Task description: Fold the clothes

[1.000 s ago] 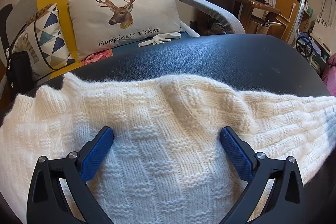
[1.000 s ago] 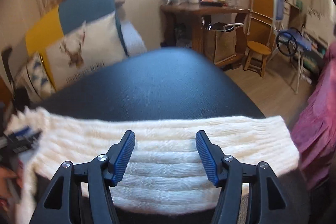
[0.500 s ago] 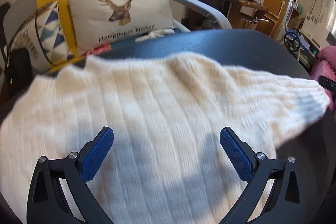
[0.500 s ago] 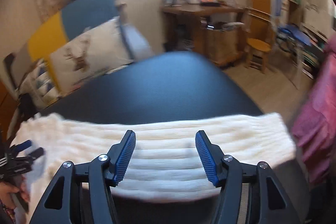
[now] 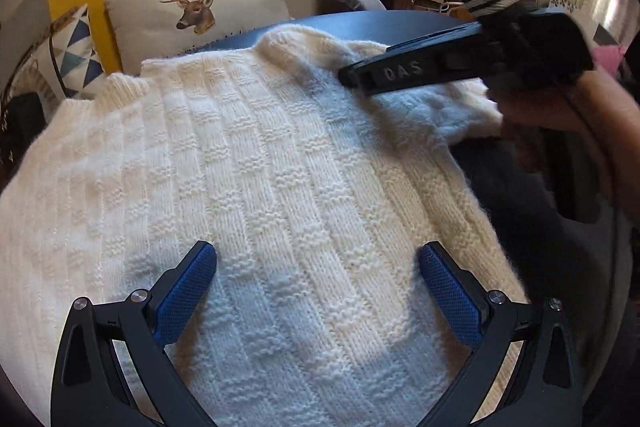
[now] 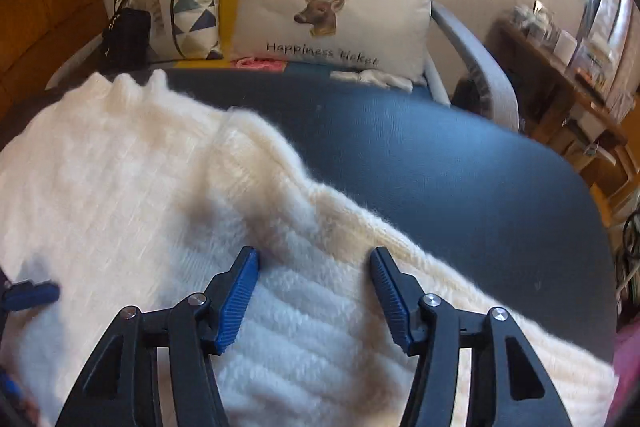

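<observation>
A white knitted sweater (image 5: 280,167) lies spread on the black table (image 5: 360,21). My left gripper (image 5: 318,287) hovers open over the sweater's body with nothing between its fingers. In the right wrist view my right gripper (image 6: 314,287) is open just above the sweater's sleeve (image 6: 340,211), which runs diagonally from the shoulder down to the right over the table (image 6: 440,167). The left wrist view shows the right gripper (image 5: 360,79) from the side, its tip low over the sweater near the collar. One blue fingertip (image 6: 32,295) of the left gripper shows at the right wrist view's left edge.
A yellow and blue sofa behind the table holds a deer pillow (image 6: 332,11), a triangle-patterned pillow (image 6: 188,11) and a black bag (image 6: 126,35). A wooden desk (image 6: 560,67) with small items stands to the right. A person's hand (image 5: 560,107) holds the right gripper.
The right gripper has swung left along the sleeve, from near the cuff toward the shoulder, and now enters the left wrist view. The sweater's body lies flatter and reaches further back on the table.
</observation>
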Available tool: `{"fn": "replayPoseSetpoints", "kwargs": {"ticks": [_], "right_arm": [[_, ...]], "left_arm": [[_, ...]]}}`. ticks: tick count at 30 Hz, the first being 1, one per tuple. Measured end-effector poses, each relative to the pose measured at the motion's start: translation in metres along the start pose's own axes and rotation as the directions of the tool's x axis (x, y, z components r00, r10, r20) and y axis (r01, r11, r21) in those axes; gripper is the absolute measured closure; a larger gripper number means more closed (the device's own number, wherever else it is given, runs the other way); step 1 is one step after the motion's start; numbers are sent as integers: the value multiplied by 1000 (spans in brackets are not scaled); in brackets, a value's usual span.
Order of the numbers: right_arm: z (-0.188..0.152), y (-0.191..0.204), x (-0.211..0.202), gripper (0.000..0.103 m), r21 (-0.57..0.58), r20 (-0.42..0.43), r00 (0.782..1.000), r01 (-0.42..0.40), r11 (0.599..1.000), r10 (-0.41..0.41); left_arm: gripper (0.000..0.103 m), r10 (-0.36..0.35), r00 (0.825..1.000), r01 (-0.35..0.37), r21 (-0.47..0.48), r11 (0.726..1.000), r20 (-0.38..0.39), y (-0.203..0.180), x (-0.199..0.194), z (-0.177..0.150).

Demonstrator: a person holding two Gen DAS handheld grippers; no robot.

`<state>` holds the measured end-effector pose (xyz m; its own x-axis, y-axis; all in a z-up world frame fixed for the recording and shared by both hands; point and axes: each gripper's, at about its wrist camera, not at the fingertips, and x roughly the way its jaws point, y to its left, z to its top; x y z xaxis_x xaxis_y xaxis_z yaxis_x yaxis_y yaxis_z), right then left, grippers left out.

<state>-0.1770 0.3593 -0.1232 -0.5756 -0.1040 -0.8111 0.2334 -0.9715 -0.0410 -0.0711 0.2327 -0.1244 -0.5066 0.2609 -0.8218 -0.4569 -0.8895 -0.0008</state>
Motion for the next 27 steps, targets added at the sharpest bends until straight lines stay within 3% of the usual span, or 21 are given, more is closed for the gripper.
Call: {"fn": "replayPoseSetpoints", "kwargs": {"ticks": [3, 14, 23, 25, 27], "right_arm": [[7, -10, 7, 42, 70, 18, 1000, -3, 998, 1], [44, 16, 1, 44, 46, 23, 986, -164, 985, 163], [49, 7, 31, 40, 63, 14, 1000, -13, 998, 12], [50, 2, 31, 38, 76, 25, 999, -28, 997, 27], [51, -10, 27, 38, 123, 39, 995, -94, 988, 90]], "left_arm": [[0, -6, 1000, 6, -5, 1000, 4, 1, 1, 1], [0, -14, 1000, 14, -16, 1000, 11, -2, 2, 3], [0, -15, 1000, 15, -22, 1000, 24, -7, 6, 1], [0, -16, 1000, 17, -24, 1000, 26, -7, 8, 2], [0, -16, 999, 17, -25, 1000, 27, -8, 8, 0]]}}
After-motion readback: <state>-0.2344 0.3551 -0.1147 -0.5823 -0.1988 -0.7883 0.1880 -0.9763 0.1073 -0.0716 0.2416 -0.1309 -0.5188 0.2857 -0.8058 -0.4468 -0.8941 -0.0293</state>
